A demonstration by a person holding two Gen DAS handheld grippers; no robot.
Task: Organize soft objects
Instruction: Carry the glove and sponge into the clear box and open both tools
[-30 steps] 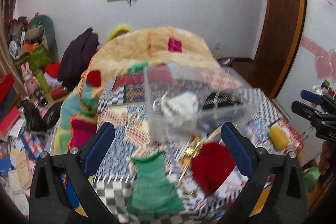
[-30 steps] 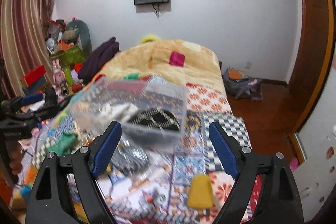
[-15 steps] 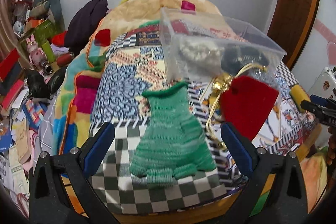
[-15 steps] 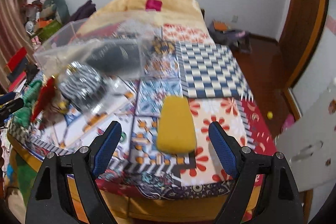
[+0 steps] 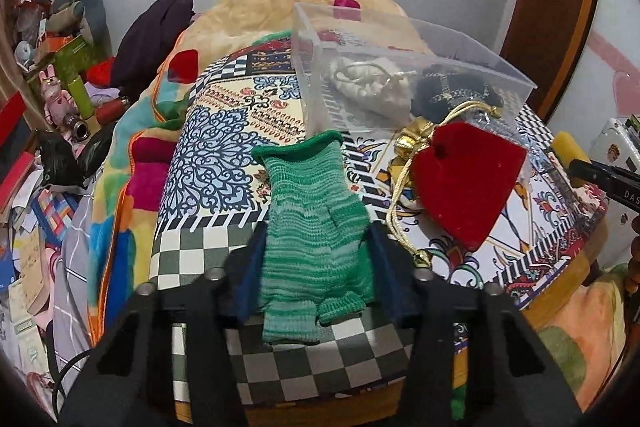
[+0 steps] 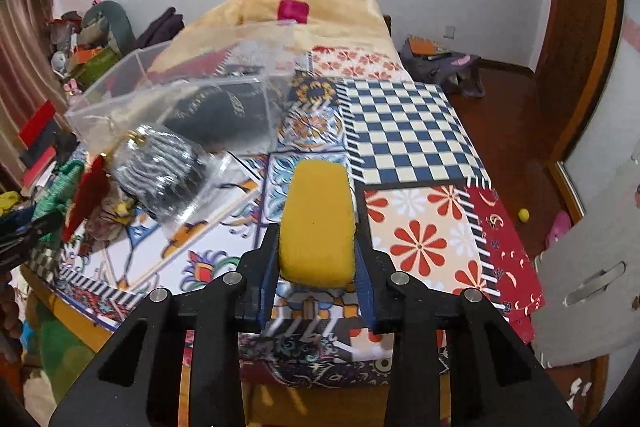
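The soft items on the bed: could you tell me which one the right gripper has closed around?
The yellow sponge, pinched in the right gripper; the green glove sits in the left gripper.

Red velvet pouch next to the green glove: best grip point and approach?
Take the red velvet pouch at its broad lower end, coming from the near bed edge. It lies flat, and its gathered neck points away toward the clear plastic box, with gold cord tangled there. Probably pinch a fold of fabric from above. The left gripper already flanks the green knit glove.
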